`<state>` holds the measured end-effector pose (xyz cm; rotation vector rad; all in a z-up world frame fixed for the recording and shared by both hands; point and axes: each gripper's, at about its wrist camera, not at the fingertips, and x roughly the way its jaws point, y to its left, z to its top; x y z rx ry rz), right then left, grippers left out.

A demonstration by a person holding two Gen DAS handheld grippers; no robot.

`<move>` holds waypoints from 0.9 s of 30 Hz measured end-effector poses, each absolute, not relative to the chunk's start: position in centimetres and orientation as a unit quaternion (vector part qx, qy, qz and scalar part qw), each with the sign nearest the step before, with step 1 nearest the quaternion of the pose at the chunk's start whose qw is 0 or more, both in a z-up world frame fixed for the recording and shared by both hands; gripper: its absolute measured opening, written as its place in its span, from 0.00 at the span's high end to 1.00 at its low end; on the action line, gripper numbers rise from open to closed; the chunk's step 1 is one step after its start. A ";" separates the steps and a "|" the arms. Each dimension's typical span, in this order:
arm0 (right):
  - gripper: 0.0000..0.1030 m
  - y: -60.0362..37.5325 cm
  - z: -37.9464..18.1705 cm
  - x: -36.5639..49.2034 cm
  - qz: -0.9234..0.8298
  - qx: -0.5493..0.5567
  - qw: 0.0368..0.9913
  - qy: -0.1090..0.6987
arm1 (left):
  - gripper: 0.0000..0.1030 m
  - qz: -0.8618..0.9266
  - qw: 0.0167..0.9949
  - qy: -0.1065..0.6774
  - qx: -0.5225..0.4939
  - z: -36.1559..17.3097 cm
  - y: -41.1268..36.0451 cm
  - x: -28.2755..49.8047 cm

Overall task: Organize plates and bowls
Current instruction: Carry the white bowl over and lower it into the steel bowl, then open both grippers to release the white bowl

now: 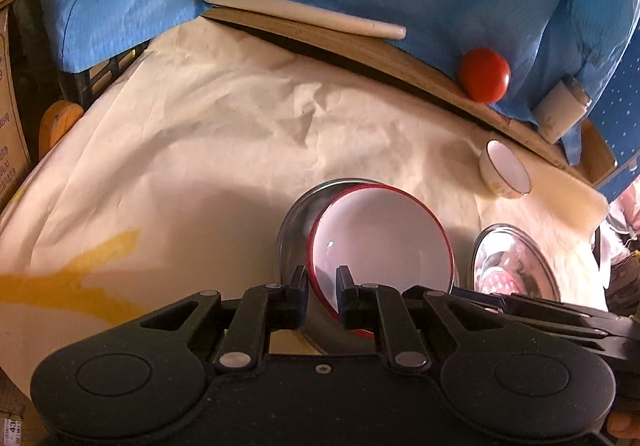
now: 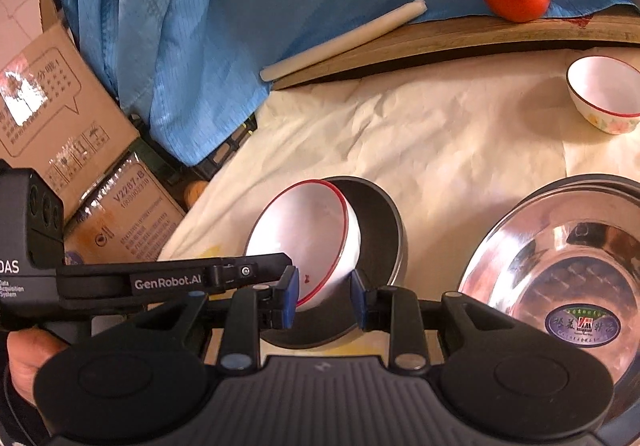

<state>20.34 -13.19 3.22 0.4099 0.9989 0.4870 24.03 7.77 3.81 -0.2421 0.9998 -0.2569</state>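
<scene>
Left wrist view: left gripper [image 1: 322, 288] pinches the rim of the red-rimmed bowl [image 1: 380, 242] at lower centre, tilted inside the dark metal pan [image 1: 294, 222]. Right wrist view: right gripper [image 2: 324, 300] has its jaws part-open around the same bowl's near wall; contact unclear. Risk: a thin rim pinch may slip, dropping the bowl against the pan or steel basin [image 2: 560, 270].

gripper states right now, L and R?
Left gripper: shut on the red-rimmed bowl.
Right gripper: jaws part open, astride the same bowl; contact unclear.

rimmed bowl [image 2: 304, 242] tilted inside pan [image 2: 380, 230], beside basin [image 2: 560, 266].
</scene>
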 end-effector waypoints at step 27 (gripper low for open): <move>0.60 -13.6 3.4 20.6 0.238 0.202 0.824 0.472 | 0.74 -0.107 0.867 0.481 -0.082 4.0 6.7 24.3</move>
